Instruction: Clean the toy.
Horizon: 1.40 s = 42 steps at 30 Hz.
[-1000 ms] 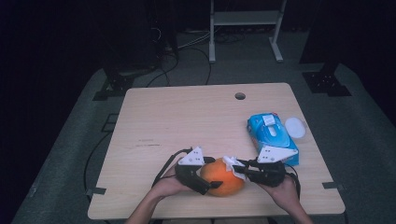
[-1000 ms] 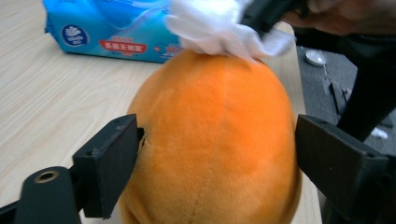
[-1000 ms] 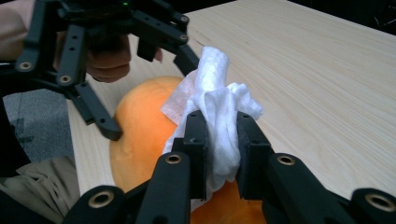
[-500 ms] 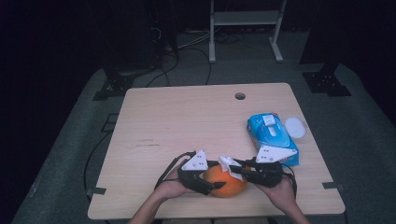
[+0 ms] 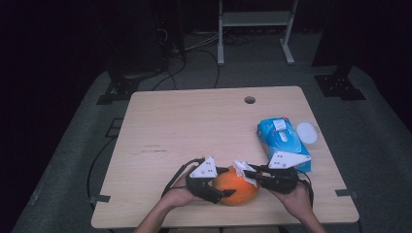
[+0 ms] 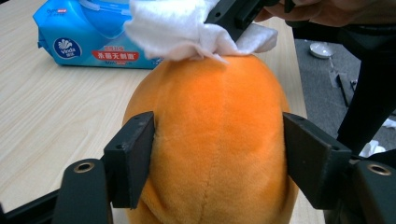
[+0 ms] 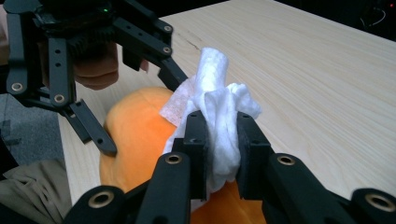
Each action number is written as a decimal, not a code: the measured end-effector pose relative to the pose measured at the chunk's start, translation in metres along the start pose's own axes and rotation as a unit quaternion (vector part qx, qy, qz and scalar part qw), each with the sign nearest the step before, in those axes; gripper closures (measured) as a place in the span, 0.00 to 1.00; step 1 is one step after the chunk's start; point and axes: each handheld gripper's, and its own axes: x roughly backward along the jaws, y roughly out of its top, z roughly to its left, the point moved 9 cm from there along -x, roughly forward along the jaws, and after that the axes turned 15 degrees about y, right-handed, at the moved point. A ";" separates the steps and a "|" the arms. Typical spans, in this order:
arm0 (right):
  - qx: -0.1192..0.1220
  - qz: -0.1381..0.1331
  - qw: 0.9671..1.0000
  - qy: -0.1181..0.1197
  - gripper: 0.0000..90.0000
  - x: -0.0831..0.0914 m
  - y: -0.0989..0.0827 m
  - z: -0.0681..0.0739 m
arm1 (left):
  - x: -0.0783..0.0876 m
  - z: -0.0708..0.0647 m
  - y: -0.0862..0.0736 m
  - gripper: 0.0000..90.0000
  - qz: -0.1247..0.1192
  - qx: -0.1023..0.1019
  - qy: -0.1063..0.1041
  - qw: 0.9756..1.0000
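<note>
Showed a wiping job in hand at the near edge of the table [image 5: 194,126]. Rested there on the wood, between the two hands: an orange plush toy [image 5: 236,190], rounded, with its long axis running roughly from one gripper toward the other in the high view.

Clasped the toy from the person's left with the left gripper [image 5: 229,182]; had just drawn the jaws in around the plush and then eased them a touch, with one pad dented into the pile on one flank and the other laid against the opposite flank in the left gripper view. Steadied rather than lifted, as far as could be judged.

Pinched a bunched white wipe [image 5: 241,170] firmly in the right gripper [image 5: 245,175], jaws pressed close on the wad, a tuft standing up above the pads in the right gripper view. Came in from the person's right and met the toy at the end farthest from the left hand, wipe touching the plush on its upper side.

Left a blue pack of wipes [image 5: 282,143] and a small white disc [image 5: 307,132] farther back on the right, well apart from the work.

Judged for the coming stroke: right hand nearer the contact, free plush lying from the wipe toward the left gripper, so a pass along the long axis and short of the left pads
</note>
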 end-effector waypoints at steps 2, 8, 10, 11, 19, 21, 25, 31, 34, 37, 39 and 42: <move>0.005 -0.001 1.000 0.004 0.84 -0.004 0.003 0.005 | 0.000 -0.001 0.000 0.32 0.000 -0.001 0.000 1.000; 0.010 -0.002 1.000 0.018 0.84 -0.011 0.008 0.010 | 0.001 -0.002 -0.001 0.34 0.000 -0.012 -0.001 1.000; 0.007 -0.003 1.000 0.013 0.85 -0.008 0.007 0.005 | 0.002 -0.001 -0.002 0.34 -0.001 -0.014 -0.002 1.000; 0.005 -0.001 1.000 0.007 0.85 -0.005 0.005 0.002 | 0.002 -0.001 -0.002 0.34 -0.001 -0.012 -0.002 1.000; -0.038 0.008 0.999 -0.022 0.85 0.016 -0.019 -0.025 | 0.006 0.010 -0.010 0.34 0.002 0.012 -0.008 1.000; -0.044 0.007 0.999 -0.024 0.84 0.019 -0.022 -0.028 | 0.006 0.011 -0.012 0.33 0.002 0.014 -0.009 1.000; -0.050 0.004 0.998 -0.029 0.85 0.023 -0.023 -0.031 | 0.007 0.015 -0.014 0.33 0.003 0.026 -0.009 1.000; -0.025 0.000 1.000 -0.006 0.84 0.016 -0.012 -0.014 | 0.007 0.019 -0.016 0.32 0.006 0.032 -0.007 0.999; -0.029 0.005 1.000 -0.007 0.85 0.016 -0.016 -0.017 | 0.008 0.021 -0.017 0.32 0.005 0.040 -0.007 0.999; -0.042 0.005 0.999 -0.014 0.84 0.020 -0.021 -0.024 | 0.008 0.023 -0.017 0.32 0.005 0.045 -0.006 0.999; -0.046 0.008 0.999 -0.017 0.85 0.022 -0.024 -0.026 | 0.008 0.025 -0.018 0.31 0.005 0.048 -0.006 0.999; -0.046 0.003 0.999 -0.010 0.85 0.022 -0.022 -0.023 | 0.008 0.025 -0.018 0.31 0.006 0.053 -0.005 0.999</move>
